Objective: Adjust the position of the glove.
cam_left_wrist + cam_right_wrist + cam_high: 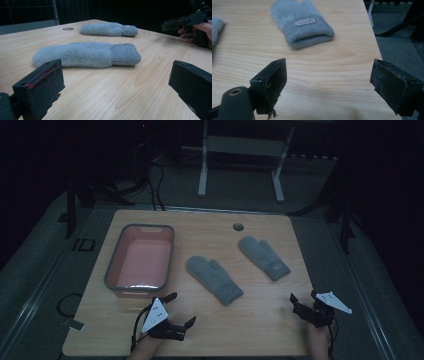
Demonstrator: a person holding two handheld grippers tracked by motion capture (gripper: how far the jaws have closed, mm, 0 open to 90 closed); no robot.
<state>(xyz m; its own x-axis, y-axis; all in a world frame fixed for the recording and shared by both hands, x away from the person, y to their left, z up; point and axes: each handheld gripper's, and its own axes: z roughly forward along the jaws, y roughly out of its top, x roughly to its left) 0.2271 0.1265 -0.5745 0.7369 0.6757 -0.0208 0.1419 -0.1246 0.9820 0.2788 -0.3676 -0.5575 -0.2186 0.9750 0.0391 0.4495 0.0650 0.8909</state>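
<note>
Two grey fleece mittens lie flat on the wooden table [260, 320]. The nearer mitten [214, 279] [87, 55] is in the middle, cuff toward me. The other mitten [263, 257] [107, 29] [303, 23] lies farther right and has a small label on its cuff. My left gripper [181, 309] [116, 75] is open and empty, just above the table, left of and nearer than the middle mitten. My right gripper [303, 296] [328, 75] is also open and empty, near the front right corner and short of the labelled mitten's cuff.
A pink basin with a grey rim [111, 265] stands empty on the table's left side, just beyond my left gripper. A round cable hole [238, 226] sits near the far edge. The table's right edge [372, 30] runs close to my right gripper.
</note>
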